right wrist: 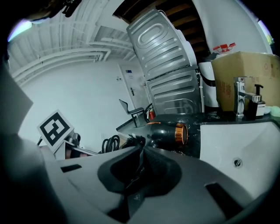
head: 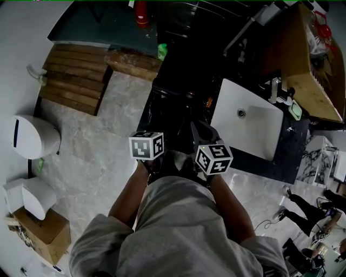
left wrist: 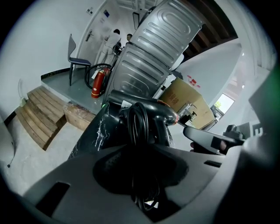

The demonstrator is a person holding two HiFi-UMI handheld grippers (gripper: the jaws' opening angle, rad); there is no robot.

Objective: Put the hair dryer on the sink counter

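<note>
On the tabletop, at twelve o'clock, hair dryer; my left hand-held gripper clamps its cord, right hand-held gripper closed.

We read no words or numbers: the cardboard box bears faint reddish print and the wall a small blue sign, both illegible.

Pale marbled floor with wooden steps; beyond the steps, a grey platform bearing a red fire extinguisher; left of the steps, a white wall.
</note>
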